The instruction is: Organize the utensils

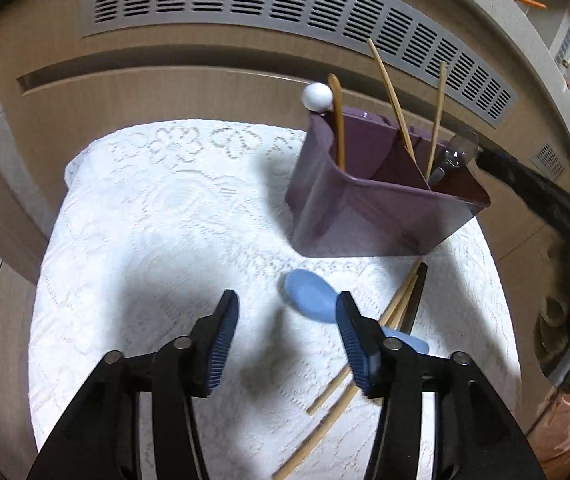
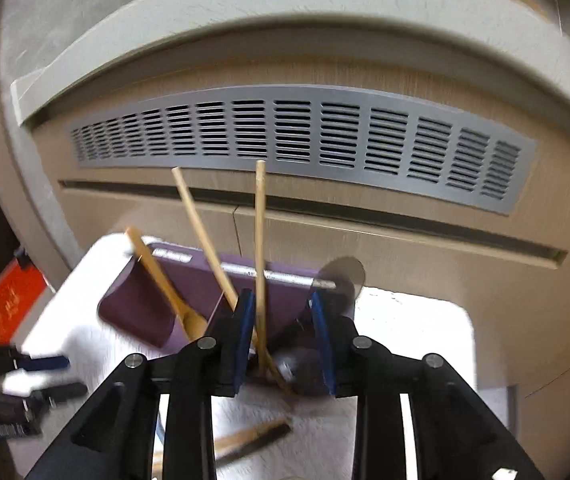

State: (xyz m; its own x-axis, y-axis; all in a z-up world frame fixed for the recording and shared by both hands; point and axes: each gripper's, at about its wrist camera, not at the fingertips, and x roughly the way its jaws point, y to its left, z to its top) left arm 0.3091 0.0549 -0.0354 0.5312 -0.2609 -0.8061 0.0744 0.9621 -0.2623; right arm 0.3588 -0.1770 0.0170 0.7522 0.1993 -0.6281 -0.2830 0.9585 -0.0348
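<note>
- Left gripper (image 1: pixel 287 312) spread wide, nothing between its blue pads, hanging over the white lace tablecloth (image 1: pixel 157 240).
- Blue spoon (image 1: pixel 309 296) flat on the cloth just beyond the left gripper's right finger, its handle hidden behind that finger.
- Loose wooden chopsticks (image 1: pixel 365 352) and one dark utensil (image 1: pixel 415 300) lying on the cloth to the right of the left gripper, running diagonally from near-left to far-right.
- Purple utensil caddy (image 1: pixel 365 208) standing farther off, to the right of centre, split by inner walls into compartments.
- Wooden spoon (image 1: pixel 339 120) upright in the caddy's left compartment, next to a white ball (image 1: pixel 317 97) at the far-left rim; whether the ball belongs to another utensil cannot be told.
- Two chopsticks (image 1: pixel 393 96) leaning in the right compartment, together with a clear plastic spoon (image 1: pixel 459 150).
- Right gripper (image 2: pixel 283 336) partly open, directly in front of the caddy (image 2: pixel 141 308); one upright chopstick (image 2: pixel 261 240) seen between its pads close to the left one, contact impossible to judge through the blur.
- Second chopstick (image 2: pixel 201 232) slanting left beside it, wooden spoon (image 2: pixel 161 276) farther left.
- Grey slotted vent (image 2: pixel 305 136) in the panel behind.
- No brand, label or legible writing anywhere.
</note>
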